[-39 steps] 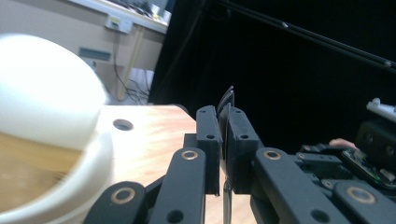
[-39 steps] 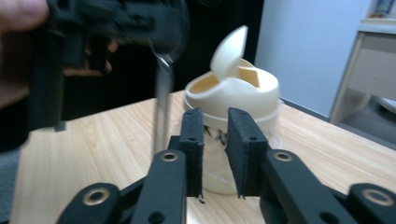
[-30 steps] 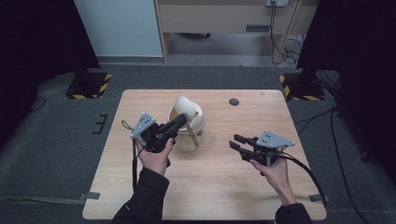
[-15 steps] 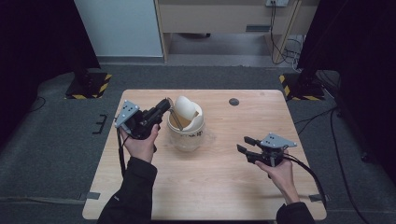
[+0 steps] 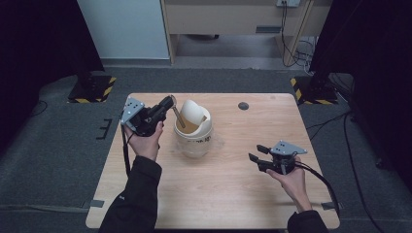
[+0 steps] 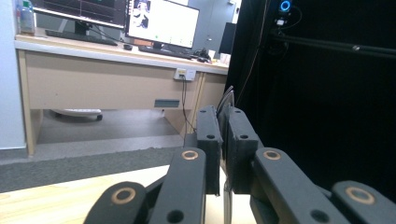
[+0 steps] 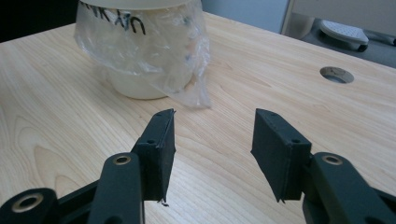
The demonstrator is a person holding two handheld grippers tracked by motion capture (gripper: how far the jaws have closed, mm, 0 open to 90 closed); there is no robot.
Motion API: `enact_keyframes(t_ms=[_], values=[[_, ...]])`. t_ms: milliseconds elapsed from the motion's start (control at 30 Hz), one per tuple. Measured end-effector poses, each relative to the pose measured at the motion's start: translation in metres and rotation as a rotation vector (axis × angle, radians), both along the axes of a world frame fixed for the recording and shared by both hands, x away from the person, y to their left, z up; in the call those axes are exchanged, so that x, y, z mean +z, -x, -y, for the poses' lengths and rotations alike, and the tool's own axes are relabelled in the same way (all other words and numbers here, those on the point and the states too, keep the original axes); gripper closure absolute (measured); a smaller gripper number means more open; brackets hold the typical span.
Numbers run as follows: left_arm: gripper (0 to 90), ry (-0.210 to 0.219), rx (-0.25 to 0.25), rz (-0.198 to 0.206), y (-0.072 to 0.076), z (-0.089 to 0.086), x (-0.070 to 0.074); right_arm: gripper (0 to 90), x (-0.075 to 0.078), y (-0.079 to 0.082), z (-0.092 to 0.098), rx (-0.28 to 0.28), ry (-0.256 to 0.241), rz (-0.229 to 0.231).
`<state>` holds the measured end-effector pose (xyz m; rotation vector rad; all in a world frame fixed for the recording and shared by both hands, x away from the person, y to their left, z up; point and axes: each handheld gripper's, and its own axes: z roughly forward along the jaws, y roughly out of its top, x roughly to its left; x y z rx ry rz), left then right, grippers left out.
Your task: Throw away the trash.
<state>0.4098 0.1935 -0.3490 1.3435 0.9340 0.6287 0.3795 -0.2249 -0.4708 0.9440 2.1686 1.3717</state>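
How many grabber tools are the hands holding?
2. The left gripper is up beside the tub, pinching a thin stick that reaches into it. The right gripper is near the table's right side, jaws open.

Left gripper [image 5: 167, 103] shifted from in front of the container [image 5: 193, 133], where it lay over the rim a second ago, out to the container's left side and farther toward the desk's [image 5: 228, 189] far edge. Now clamped on a thin stick-like utensil [image 5: 179, 116], seen edge-on between the closed jaws in the left gripper view [image 6: 224, 135]; utensil slanting down into the brown contents. Left forearm swung outward, sleeve now near the desk's left part. Right gripper [image 5: 255, 153] moved slightly toward the near edge and rightward, jaws apart as before. White lid flap standing slightly more upright than earlier.
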Motion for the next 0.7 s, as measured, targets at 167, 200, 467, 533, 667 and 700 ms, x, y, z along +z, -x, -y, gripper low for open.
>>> enact_keyframes(t_ms=[167,200,467,533,667,700], values=[[85.8,-0.014,0.006,-0.007,-0.007,0.003,-0.008,48.1,-0.003,-0.001,0.002,-0.012,0.012,-0.009],[85.8,-0.021,0.008,-0.008,-0.009,0.004,-0.011,47.9,-0.004,-0.001,0.002,-0.013,0.015,-0.009],[85.8,-0.067,0.007,-0.048,-0.017,0.01,-0.039,46.9,-0.007,-0.003,0.0,-0.012,0.027,-0.013],[85.8,-0.066,0.004,-0.061,-0.018,0.012,-0.047,46.7,-0.007,-0.003,0.0,-0.014,0.028,-0.011],[84.7,-0.073,-0.014,-0.105,-0.02,0.015,-0.061,46.1,-0.006,-0.003,0.001,-0.019,0.024,-0.005],[83.0,-0.078,-0.015,-0.114,-0.019,0.016,-0.063,45.7,-0.006,-0.003,0.001,-0.019,0.025,-0.005]])
